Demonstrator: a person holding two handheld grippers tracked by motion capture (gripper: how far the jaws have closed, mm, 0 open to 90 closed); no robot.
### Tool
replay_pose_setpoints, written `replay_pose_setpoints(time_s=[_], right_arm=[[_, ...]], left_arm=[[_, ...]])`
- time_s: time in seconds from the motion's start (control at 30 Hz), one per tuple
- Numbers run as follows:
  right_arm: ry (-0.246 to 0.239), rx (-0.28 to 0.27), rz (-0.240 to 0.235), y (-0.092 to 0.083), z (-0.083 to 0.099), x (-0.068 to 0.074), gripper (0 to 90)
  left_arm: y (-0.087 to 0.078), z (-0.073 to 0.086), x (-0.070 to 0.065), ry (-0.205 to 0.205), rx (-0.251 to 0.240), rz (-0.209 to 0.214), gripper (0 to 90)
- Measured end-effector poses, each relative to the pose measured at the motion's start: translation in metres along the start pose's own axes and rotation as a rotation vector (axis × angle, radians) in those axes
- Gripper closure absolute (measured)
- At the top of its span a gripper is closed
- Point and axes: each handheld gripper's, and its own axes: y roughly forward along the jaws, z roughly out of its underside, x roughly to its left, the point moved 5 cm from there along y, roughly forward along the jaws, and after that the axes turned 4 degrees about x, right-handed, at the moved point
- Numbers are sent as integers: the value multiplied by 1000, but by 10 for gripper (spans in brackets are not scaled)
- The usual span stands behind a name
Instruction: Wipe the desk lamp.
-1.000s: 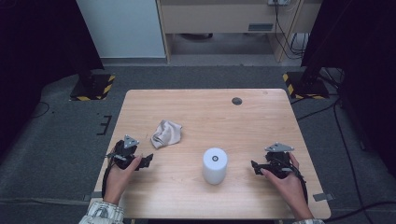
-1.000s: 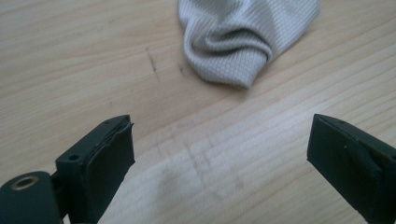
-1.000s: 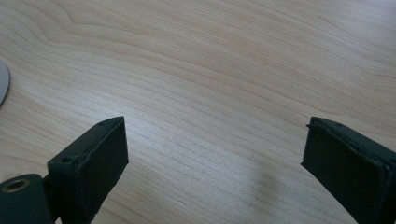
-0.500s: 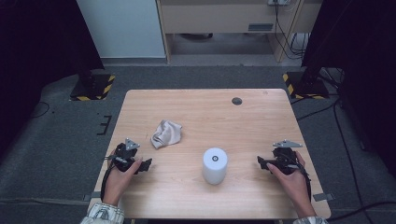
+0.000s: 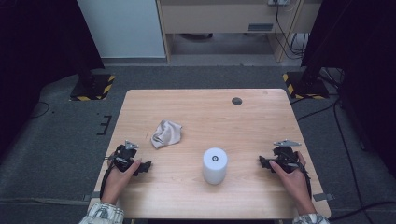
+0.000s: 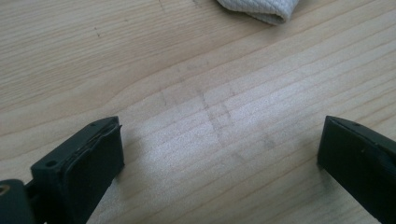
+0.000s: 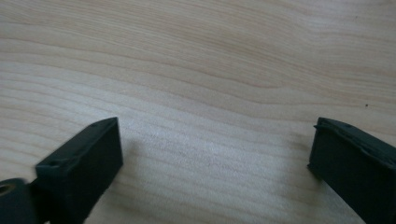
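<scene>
Grippers both spread wide, empty: left gripper (image 5: 148, 166) near cloth (image 5: 166, 133), right gripper (image 5: 262, 161) right of white cylinder (image 5: 215, 165); nothing grasped yet, all work left

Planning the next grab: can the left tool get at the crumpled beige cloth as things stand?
Probably yes. The left tool lies open on the light wooden table, the crumpled beige cloth just ahead of it with bare wood between; the white cylinder stands off to the side.

A white cylinder (image 5: 215, 164) and a crumpled beige-grey cloth (image 5: 166, 133) lie on a pale wood-grain table (image 5: 201, 112), flanked by black grippers, above grey carpet with yellow-and-black striped stand bases (image 5: 93, 87).
</scene>
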Motion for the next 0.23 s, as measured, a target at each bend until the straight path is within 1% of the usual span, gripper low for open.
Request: replay_pose_setpoints(time_s=[0.03, 0.07, 0.1, 0.23], right_arm=[[10, -25, 4, 1, 0, 2, 4], [3, -29, 4, 1, 1, 3, 4], [8, -29, 9, 2, 0, 4, 4], [7, -28, 4, 1, 1, 10, 4]], left_arm=[[0, 0, 0, 1, -9, 1, 0], [1, 0, -1, 3, -18, 3, 0], [1, 1, -1, 6, -25, 4, 0], [3, 0, -2, 8, -48, 5, 0]])
